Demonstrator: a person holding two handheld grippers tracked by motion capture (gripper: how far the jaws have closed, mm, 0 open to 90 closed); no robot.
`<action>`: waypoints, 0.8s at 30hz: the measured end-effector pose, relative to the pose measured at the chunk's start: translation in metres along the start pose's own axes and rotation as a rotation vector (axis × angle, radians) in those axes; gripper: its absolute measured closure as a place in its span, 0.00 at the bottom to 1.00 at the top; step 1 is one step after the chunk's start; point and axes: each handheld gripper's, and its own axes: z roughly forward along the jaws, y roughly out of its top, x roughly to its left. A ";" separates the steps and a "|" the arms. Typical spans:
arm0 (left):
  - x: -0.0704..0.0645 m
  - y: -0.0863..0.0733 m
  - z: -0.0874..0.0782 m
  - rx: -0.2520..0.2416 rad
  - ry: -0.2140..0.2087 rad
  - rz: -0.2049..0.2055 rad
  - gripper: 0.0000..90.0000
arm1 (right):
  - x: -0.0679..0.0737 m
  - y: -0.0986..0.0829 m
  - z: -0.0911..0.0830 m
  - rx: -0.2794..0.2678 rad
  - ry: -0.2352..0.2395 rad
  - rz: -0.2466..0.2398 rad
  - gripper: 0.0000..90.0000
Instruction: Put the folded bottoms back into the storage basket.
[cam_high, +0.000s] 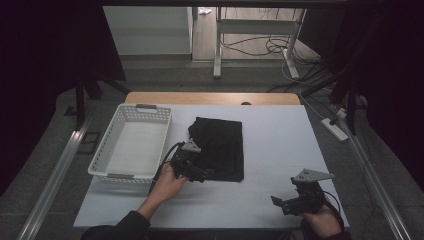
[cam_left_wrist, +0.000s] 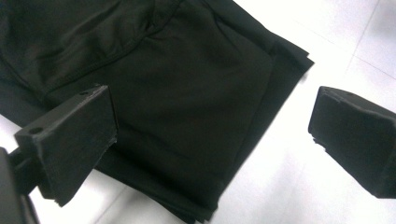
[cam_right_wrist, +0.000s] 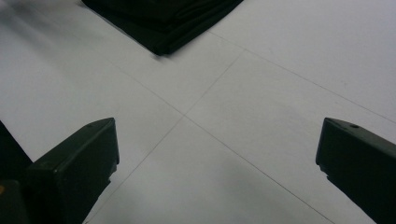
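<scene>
Folded black garment (cam_high: 218, 147) lying flat near the middle of the desk (cam_high: 280, 145), a little toward the left, just beside the white basket (cam_high: 131, 142) at the left edge. Left gripper (cam_high: 199, 175) hovering at the garment's near left corner, jaws spread wide with nothing between them; in the left gripper view, one jaw above the cloth (cam_left_wrist: 187, 107), the other over bare desk past the folded edge. Probably a grasp of that near corner coming: best to lower until one jaw slides under all the layers, then close on the whole stack, not the top layer alone, or the fold will likely open on lifting. Right gripper (cam_high: 286, 202) near the near right corner of the desk, well apart from the garment, jaws likewise wide and holding nothing. Basket empty as far as visible, its near wall the one obstacle to clear. Nothing else on the desk.
</scene>
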 end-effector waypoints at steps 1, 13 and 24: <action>0.001 0.001 0.001 0.002 -0.001 -0.002 0.01 | 0.000 0.000 0.000 -0.001 0.002 0.000 0.00; 0.010 0.013 0.012 0.009 0.009 -0.039 0.02 | -0.001 0.000 0.000 0.002 0.024 0.012 0.00; 0.021 0.021 0.019 0.006 0.022 -0.063 0.01 | -0.001 0.000 0.000 0.004 0.039 0.019 0.00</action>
